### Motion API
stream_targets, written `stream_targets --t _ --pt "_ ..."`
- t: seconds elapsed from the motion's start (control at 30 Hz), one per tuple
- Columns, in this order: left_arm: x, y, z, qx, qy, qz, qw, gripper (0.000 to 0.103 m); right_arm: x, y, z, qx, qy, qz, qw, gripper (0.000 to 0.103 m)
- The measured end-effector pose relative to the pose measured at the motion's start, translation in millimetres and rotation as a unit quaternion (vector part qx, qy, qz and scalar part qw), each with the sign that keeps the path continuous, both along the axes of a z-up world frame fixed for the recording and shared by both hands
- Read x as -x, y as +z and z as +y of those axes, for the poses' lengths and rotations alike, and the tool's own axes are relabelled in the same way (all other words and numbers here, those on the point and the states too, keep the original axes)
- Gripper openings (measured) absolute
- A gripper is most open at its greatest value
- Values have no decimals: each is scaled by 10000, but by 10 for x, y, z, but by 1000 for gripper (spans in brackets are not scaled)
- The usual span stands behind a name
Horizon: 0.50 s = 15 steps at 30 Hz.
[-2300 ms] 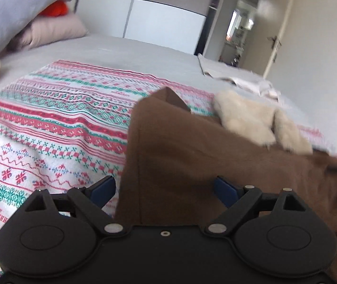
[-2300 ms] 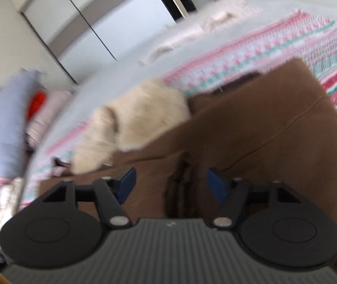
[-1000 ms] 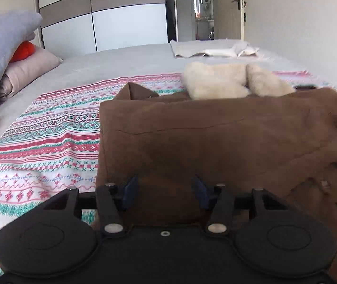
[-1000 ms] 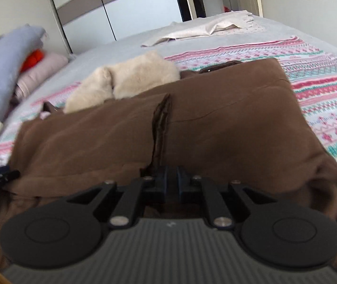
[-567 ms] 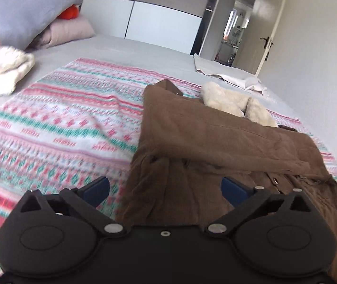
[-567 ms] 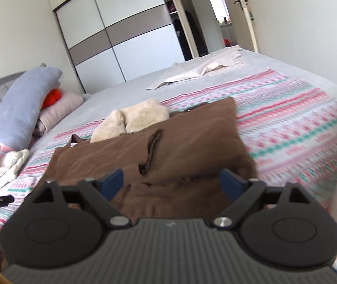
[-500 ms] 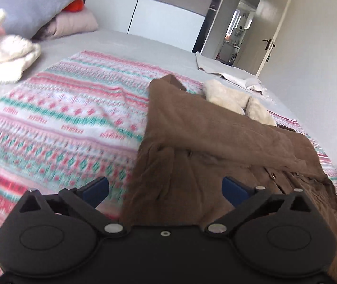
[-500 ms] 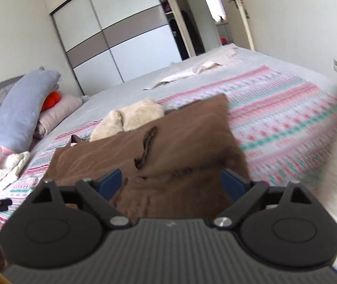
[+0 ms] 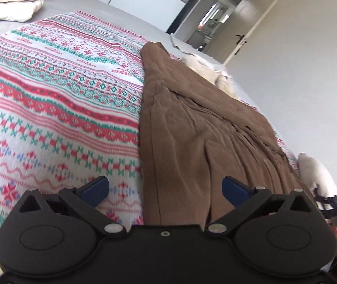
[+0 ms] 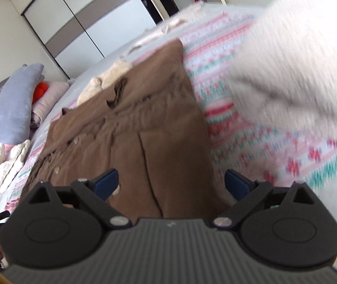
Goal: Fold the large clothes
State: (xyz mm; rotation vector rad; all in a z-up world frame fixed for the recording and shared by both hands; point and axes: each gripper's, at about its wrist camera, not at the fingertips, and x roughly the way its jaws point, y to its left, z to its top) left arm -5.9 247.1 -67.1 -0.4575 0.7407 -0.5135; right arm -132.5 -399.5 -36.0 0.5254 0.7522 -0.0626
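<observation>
So my left claw (image 9: 165, 188) and right claw (image 10: 170, 184) stand wide, empty; ahead of both lies the brown coat (image 10: 130, 127), top folded over, its lower hem under my fingertips awaiting folding.

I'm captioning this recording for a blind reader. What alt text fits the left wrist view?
A brown coat lies lengthwise on a bed under a red, green and white patterned blanket. The left claw is open above the coat's near edge, holding nothing. A cream fleece piece lies at the coat's far end.
</observation>
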Motion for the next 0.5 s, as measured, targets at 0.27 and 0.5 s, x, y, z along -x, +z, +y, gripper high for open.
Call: stream_targets --t 0.27,0.5 --pt "238 -120 278 844 -332 371 9952 100 335 -118 -40 -536 33 312 9981 94" --pt "400 -251 -45 -41 -860 707 9938 87 359 -227 -80 -766 -189 757 9940 84"
